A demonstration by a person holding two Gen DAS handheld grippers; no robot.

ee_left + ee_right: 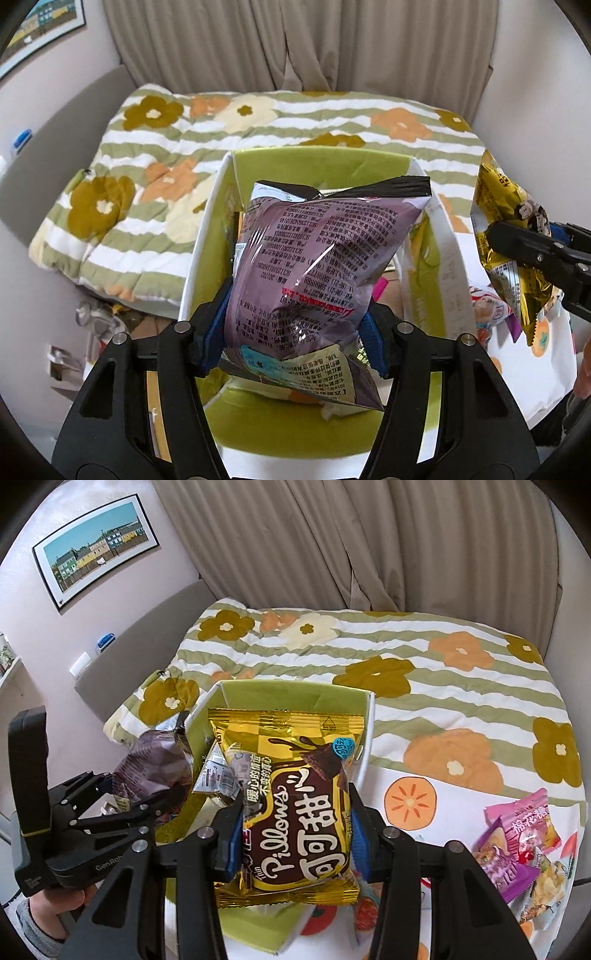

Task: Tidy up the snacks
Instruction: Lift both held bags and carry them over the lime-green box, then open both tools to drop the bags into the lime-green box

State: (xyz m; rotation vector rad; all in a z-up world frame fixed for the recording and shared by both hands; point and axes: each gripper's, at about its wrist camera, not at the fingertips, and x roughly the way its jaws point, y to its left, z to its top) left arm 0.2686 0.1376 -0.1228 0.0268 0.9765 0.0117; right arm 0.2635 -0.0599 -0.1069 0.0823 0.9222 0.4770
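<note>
purple bag [317,258]: glossy film | gold bag [295,812]: foil | quilt [147,155]: cloth, probably cotton

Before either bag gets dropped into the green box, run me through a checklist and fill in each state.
1. Left hand-held gripper pinches the purple snack bag between its pads: ok.
2. Right hand-held gripper pinches the gold snack bag: ok.
3. Purple bag is held above the green box: ok.
4. Gold bag is in front of the box opening: ok.
5. Room left in the box: cannot tell; packets already lie inside and both bags hide most of it.
6. The two grippers are apart, not touching: ok.
7. Loose snacks still wait on the cloth: not ok.
</note>
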